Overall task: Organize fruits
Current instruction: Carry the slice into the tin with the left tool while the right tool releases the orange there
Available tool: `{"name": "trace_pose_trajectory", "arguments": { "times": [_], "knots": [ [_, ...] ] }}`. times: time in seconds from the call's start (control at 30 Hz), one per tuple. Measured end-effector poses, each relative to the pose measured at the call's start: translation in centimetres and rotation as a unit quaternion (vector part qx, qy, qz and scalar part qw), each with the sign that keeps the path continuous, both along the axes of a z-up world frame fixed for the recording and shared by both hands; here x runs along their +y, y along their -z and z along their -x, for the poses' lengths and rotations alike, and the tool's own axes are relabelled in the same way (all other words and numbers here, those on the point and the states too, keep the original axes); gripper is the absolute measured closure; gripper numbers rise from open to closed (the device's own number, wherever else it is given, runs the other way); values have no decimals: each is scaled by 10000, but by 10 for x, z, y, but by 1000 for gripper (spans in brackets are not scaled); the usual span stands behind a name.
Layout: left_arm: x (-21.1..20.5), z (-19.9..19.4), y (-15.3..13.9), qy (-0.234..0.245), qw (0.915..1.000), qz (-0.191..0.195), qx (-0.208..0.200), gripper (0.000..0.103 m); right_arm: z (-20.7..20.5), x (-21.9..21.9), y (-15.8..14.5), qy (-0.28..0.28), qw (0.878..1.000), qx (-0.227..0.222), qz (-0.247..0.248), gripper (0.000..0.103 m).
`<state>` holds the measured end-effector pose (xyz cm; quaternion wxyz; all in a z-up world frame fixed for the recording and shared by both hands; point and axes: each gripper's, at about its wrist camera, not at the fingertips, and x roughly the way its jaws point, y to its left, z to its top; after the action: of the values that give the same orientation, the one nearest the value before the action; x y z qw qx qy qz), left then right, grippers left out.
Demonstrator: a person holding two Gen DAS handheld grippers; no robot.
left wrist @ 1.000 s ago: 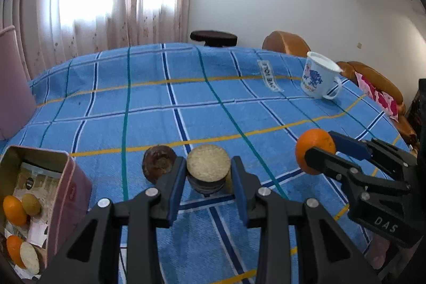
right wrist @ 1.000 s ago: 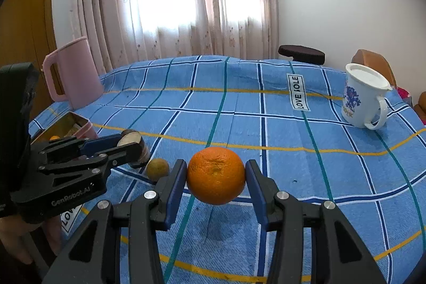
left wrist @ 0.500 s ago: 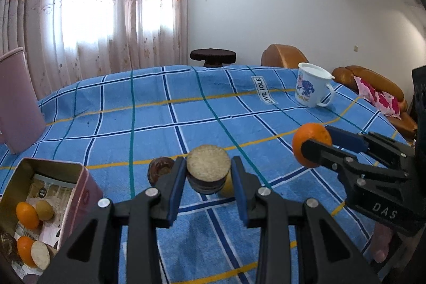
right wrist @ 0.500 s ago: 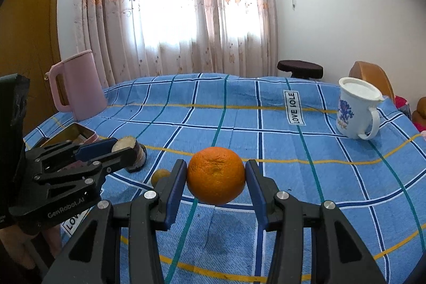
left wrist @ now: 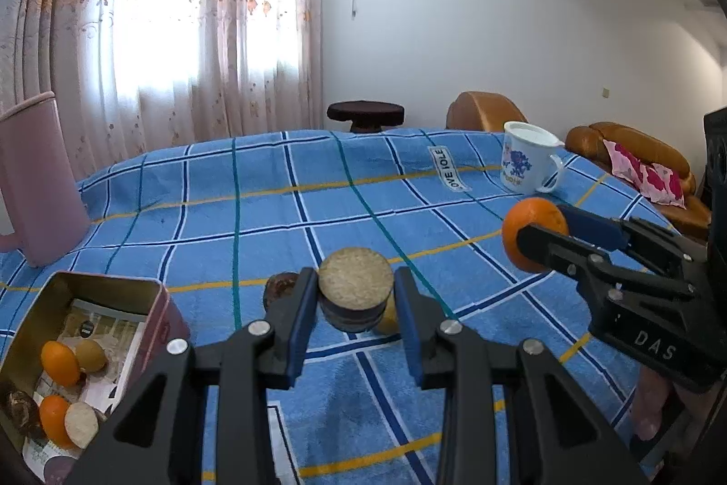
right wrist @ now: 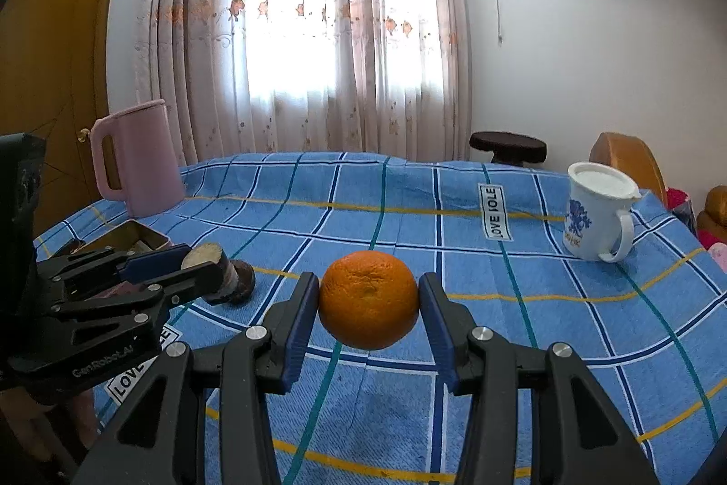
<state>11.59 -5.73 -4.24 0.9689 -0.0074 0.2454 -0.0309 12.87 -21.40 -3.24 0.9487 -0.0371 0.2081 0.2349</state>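
Two oranges point(left wrist: 59, 362) lie in the open tin point(left wrist: 156, 305) at the bench's near left (among brownish fruits). The left gripper point(left wrist: 355, 296) fingers pinch a cut brown fruit point(left wrist: 355, 286); the right gripper point(right wrist: 368, 303) fingers pinch an orange point(right wrist: 368, 298) above the blue checked cloth point(right wrist: 522, 257).

In my left view, the tin point(left wrist: 154, 294) sits lower left on the table point(left wrist: 254, 212), the jug point(left wrist: 36, 185) behind it, the mug point(left wrist: 527, 162) upper right.

Pink jug point(right wrist: 136, 157), lidded white mug point(right wrist: 595, 221), blue checked cloth point(right wrist: 409, 203), curtains point(right wrist: 295, 30)
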Motion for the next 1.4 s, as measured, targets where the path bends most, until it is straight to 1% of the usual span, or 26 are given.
{"name": "trace_pose_trajectory", "arguments": {
  "times": [0.17,0.6,0.73,0.83,1.03,1.23,1.4],
  "knots": [
    [2,8,-3,-29,9999,-8,-161,67,7,-2,-3,3,9998,-216,-34,56],
    [3,23,-7,-68,9988,-118,-478,67,17,-3,-6,-26,9987,-493,-96,56],
    [6,29,-9,-82,9987,-100,-497,67,17,2,-6,-97,9989,-444,-103,56],
    [15,34,-14,-142,9985,-42,-531,67,17,11,-6,-249,9990,-340,-160,56],
    [54,53,-28,-453,9968,112,-651,67,21,50,-14,-772,9964,-182,-286,56],
    [107,70,-38,-929,9931,152,-700,67,26,104,-30,-1433,9891,-95,-333,56],
    [147,75,-36,-1296,9897,225,-570,67,33,154,-33,-1868,9820,-23,-267,55]
  ]
}}
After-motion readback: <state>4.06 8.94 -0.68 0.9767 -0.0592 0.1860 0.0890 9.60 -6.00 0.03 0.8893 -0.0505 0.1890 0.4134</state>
